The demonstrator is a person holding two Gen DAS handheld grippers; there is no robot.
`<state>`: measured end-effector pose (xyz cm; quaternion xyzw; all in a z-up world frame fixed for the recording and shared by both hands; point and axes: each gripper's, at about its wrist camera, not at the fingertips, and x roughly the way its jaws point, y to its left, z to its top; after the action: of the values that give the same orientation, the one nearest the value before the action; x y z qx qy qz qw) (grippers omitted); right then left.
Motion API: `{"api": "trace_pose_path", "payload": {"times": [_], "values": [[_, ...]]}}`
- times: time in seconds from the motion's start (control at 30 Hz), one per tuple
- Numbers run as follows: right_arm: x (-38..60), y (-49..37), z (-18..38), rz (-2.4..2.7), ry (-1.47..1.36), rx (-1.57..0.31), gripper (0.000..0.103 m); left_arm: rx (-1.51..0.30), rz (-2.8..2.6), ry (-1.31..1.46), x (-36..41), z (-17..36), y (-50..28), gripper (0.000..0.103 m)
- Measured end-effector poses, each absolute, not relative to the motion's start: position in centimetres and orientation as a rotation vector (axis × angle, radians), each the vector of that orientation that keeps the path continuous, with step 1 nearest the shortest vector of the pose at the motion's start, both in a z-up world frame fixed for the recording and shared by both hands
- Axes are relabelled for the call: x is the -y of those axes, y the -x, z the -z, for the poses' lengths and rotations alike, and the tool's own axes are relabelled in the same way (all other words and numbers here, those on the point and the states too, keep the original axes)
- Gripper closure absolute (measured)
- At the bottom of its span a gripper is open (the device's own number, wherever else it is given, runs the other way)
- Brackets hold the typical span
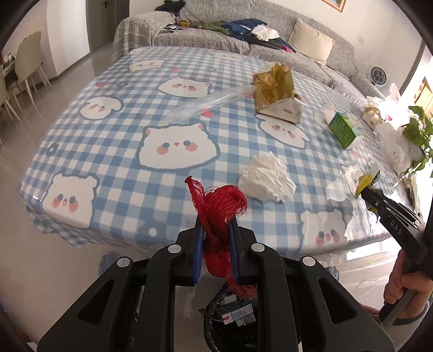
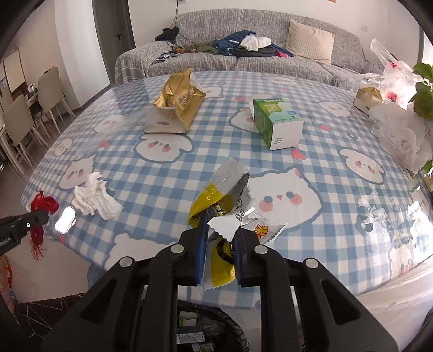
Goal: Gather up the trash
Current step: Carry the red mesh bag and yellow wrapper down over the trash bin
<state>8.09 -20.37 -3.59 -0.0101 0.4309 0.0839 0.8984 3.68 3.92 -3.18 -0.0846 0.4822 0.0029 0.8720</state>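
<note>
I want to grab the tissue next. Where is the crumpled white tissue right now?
The crumpled white tissue lies on the checked tablecloth near the table's front edge, just beyond the red mesh held by the left gripper.

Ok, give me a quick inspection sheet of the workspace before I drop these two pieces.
Surface: table under blue checked cloth, glossy cover.
Job's things: red net in left gripper; yellow wrapper in right gripper; crumpled tissue, gold bag, green box on table; bin below.
Clutter: plastic bags, plant.
Grippers: both shut on trash.
Cables: nothing seen.
Surroundings: sofa with clothes; chairs.
</note>
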Motion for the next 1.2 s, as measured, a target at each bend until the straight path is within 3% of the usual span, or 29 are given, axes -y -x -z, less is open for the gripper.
{"api": "trace_pose_path", "payload": {"times": [1.2], "values": [[19.5,2.3,2.9,-0.223,0.002,-0.851,0.088,-1.026,0.064,0.185,-1.2,5.9,6.2,0.088]]}}
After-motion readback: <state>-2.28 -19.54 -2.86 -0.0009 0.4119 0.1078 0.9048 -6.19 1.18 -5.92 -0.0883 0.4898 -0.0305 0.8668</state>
